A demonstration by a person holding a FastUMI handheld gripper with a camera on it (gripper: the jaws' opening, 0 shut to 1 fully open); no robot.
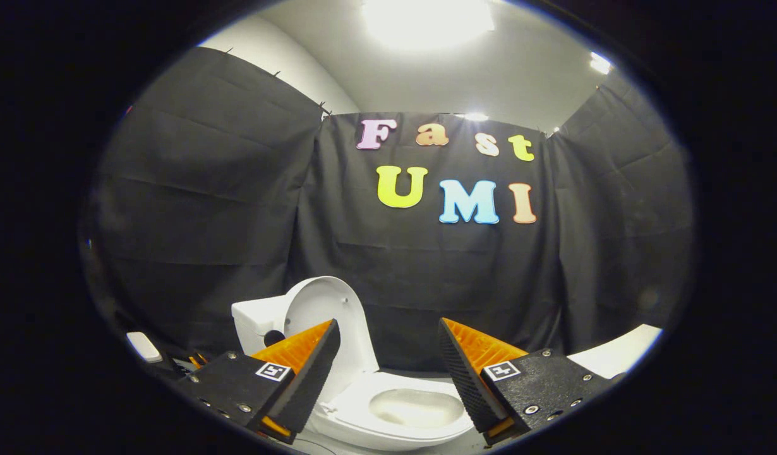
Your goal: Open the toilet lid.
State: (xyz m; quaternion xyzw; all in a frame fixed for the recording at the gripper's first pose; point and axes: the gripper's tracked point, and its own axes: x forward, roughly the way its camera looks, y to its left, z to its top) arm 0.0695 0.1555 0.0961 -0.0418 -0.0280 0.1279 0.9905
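Note:
A white toilet stands just ahead of my fingers, low against the black cloth wall. Its lid (328,316) is raised upright, leaning back against the white tank (256,319). The seat ring (350,411) lies down around the open bowl (417,407), which shows between my fingers. My gripper (388,366) hovers above and in front of the bowl, open, with nothing between its fingers. The left finger (309,379) overlaps the lower part of the lid in the view; I cannot tell whether it touches it.
Black cloth walls close the booth on three sides behind the toilet. A white surface (619,354) lies low to the right beyond the right finger. A small white object (143,346) sits low to the left. Bright ceiling lights (426,22) shine overhead.

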